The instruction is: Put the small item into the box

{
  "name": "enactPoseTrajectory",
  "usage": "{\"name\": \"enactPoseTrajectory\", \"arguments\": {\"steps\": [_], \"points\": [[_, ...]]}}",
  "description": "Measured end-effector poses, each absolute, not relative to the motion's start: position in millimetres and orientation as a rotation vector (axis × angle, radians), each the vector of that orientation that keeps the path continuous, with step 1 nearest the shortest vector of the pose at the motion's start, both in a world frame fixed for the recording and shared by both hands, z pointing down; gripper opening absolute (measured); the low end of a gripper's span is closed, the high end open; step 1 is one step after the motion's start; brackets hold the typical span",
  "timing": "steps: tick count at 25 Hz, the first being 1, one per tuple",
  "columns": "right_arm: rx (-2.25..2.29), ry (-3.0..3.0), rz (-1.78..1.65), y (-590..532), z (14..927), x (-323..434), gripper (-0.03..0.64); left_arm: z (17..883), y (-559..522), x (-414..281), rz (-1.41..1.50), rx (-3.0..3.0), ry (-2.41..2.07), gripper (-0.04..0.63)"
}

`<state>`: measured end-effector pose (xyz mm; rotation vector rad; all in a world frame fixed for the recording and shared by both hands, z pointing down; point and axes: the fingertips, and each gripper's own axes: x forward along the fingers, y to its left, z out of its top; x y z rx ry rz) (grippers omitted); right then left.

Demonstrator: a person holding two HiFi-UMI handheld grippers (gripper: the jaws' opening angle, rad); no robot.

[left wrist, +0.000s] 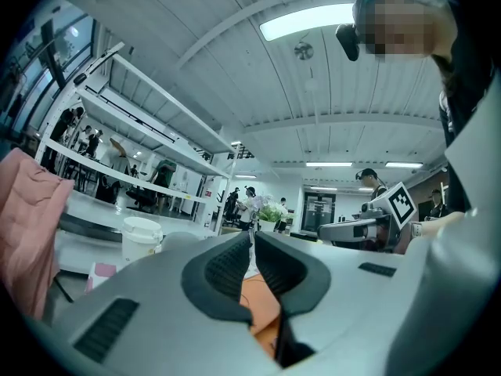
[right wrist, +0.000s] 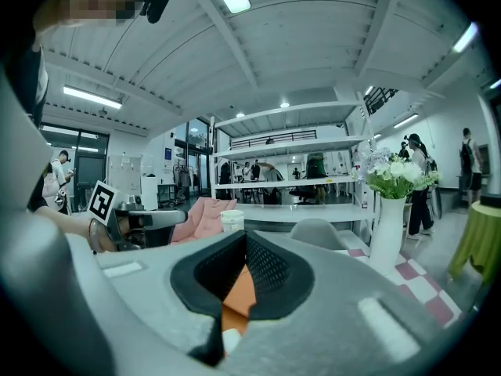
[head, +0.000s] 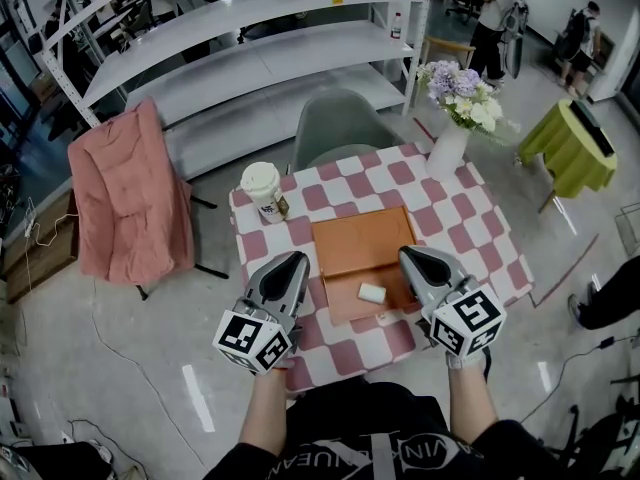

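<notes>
Right gripper: jaws together at the tips, nothing pinched. Through the gap below them, the orange box and a sliver of the white small item. Left gripper at left, marker cube facing the camera. Beyond: pink cloth, white cup, grey chair, vase of flowers on a checked tablecloth.

Head view: high above the table, looking steeply down, far side at top. Left gripper view: low on the left gripper, facing level along its jaws toward the far shelves. Right gripper view: same from the right gripper. All three share the orange box and the cup. Each gripper view catches the other gripper.
</notes>
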<state>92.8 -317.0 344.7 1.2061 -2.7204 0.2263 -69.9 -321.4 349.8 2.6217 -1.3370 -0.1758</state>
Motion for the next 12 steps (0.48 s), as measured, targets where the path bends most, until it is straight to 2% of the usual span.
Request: {"name": "enactPoseTrajectory", "arguments": {"steps": [12], "points": [[1.203, -2.744, 0.17, -326.2, 329.6, 88.1, 0.006, 334.9, -330.7, -75.8, -0.217, 2.634, -1.364, 0.028]]}}
